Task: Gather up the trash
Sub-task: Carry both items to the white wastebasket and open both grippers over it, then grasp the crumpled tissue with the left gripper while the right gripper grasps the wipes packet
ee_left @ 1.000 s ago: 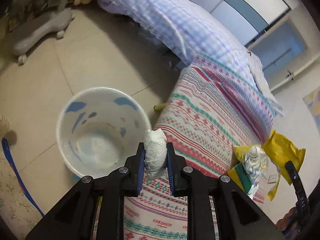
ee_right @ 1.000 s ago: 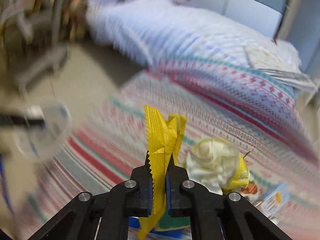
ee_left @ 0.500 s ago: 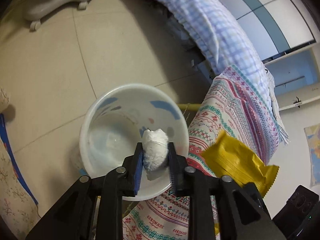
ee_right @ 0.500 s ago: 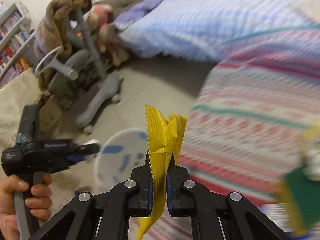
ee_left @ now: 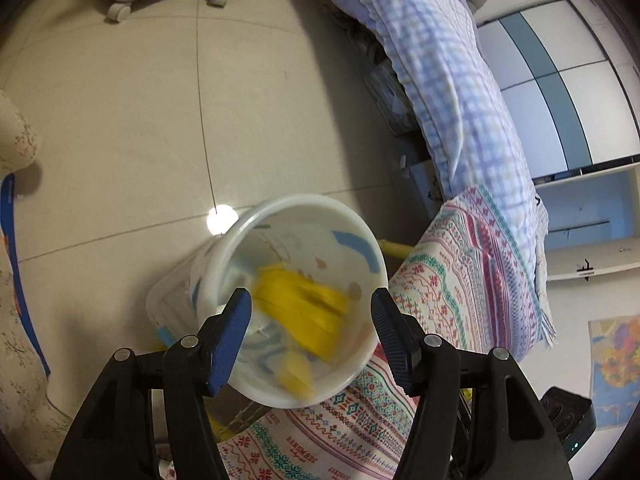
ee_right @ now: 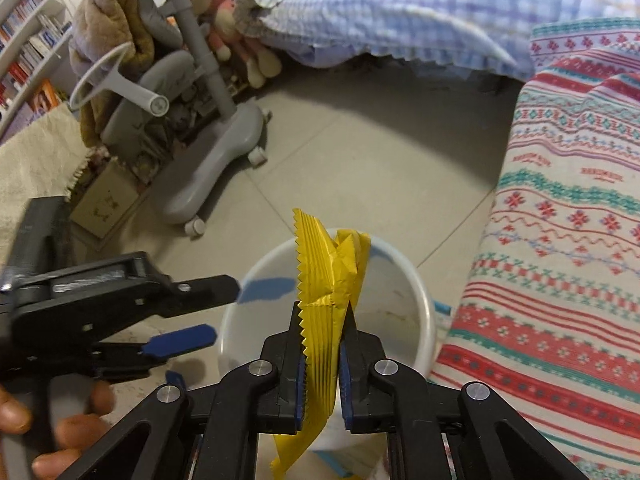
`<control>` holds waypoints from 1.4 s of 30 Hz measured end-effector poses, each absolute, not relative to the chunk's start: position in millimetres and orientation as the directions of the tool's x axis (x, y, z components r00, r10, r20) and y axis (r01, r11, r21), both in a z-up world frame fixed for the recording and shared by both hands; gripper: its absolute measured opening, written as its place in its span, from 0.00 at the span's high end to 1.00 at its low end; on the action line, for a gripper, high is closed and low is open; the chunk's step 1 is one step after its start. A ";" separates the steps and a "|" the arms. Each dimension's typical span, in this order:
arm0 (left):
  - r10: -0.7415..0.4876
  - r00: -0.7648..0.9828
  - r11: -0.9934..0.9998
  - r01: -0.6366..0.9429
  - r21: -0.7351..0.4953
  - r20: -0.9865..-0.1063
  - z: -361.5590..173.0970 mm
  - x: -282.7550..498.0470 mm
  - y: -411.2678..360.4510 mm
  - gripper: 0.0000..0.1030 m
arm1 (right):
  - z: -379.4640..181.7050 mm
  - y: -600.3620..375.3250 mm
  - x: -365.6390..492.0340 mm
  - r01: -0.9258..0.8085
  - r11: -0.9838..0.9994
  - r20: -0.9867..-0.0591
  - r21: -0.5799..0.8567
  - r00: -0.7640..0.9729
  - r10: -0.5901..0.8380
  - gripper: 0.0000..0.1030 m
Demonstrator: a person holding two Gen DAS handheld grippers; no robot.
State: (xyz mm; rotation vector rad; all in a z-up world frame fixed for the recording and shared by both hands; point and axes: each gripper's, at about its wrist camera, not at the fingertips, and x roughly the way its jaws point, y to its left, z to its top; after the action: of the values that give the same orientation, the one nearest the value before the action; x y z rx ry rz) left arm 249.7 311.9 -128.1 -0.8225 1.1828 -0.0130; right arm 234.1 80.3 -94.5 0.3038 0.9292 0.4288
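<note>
A home bedroom. A bed (ee_right: 568,208) with a striped patterned cover and a checked quilt (ee_right: 400,12) stands on a tiled floor (ee_left: 120,128). Soft toys (ee_right: 228,4), a bookshelf (ee_right: 24,36) and a wardrobe (ee_left: 560,92) stand around it.

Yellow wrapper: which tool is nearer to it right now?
Right. The right tool is clamped on the yellow wrapper over the white bin; the left tool is open, off to the side at the bin's rim.
</note>
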 end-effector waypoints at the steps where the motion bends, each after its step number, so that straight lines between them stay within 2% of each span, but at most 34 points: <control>1: -0.404 0.421 0.719 -0.403 -0.567 -0.812 -126.8 249.2 312.4 0.37 | -97.7 82.9 236.5 -0.215 0.881 -0.716 0.421 0.518 0.468 0.60; 2: -0.388 0.429 0.722 -0.409 -0.558 -0.816 -124.7 248.4 311.6 0.37 | -99.7 85.1 238.1 -0.201 0.890 -0.728 0.410 0.515 0.452 0.46; 3: -0.380 0.433 0.726 -0.408 -0.554 -0.817 -123.3 247.6 310.7 0.37 | -99.8 85.1 237.4 -0.197 0.891 -0.727 0.408 0.520 0.448 0.43; 12: -0.384 0.437 0.819 -0.246 -0.519 -0.813 -98.4 248.6 252.7 0.37 | -92.4 52.3 208.3 -0.220 0.896 -0.726 0.386 0.526 0.443 0.43; 21: -0.469 0.403 0.839 -0.074 -0.538 -0.786 -81.0 243.0 163.1 0.37 | -56.5 -37.7 148.5 -0.198 0.913 -0.704 0.358 0.585 0.403 0.43; 25: -0.516 0.370 0.836 0.021 -0.548 -0.773 -72.6 231.3 111.3 0.37 | -34.1 -99.8 122.7 -0.125 0.931 -0.683 0.343 0.647 0.339 0.43; 28: -0.557 0.333 0.827 0.134 -0.547 -0.761 -65.2 218.8 56.9 0.37 | -20.6 -139.5 110.7 -0.065 0.942 -0.662 0.330 0.695 0.280 0.37; 32: -0.579 0.297 0.813 0.282 -0.510 -0.759 -55.9 197.3 -10.2 0.34 | -20.4 -219.9 92.6 0.101 0.910 -0.617 0.403 0.764 0.188 0.37; 35: -0.558 0.293 0.815 0.370 -0.446 -0.777 -53.1 182.9 -53.5 0.31 | -32.7 -262.6 86.2 0.238 0.878 -0.642 0.415 0.761 0.098 0.36; 37: -0.543 0.295 0.815 0.412 -0.408 -0.786 -52.6 175.9 -77.5 0.31 | -42.2 -284.1 85.2 0.290 0.853 -0.664 0.435 0.743 0.086 0.36; 42: -0.454 0.299 0.849 0.431 -0.306 -0.839 -69.8 174.9 -113.5 0.31 | -57.0 -297.8 85.5 0.334 0.851 -0.728 0.406 0.681 0.080 0.36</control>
State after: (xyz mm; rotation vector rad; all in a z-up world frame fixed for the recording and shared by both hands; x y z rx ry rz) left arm 174.9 -113.5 -69.8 -0.0234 1.1228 -0.5881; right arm 85.5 -297.8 -57.0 0.5489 0.8196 -0.1505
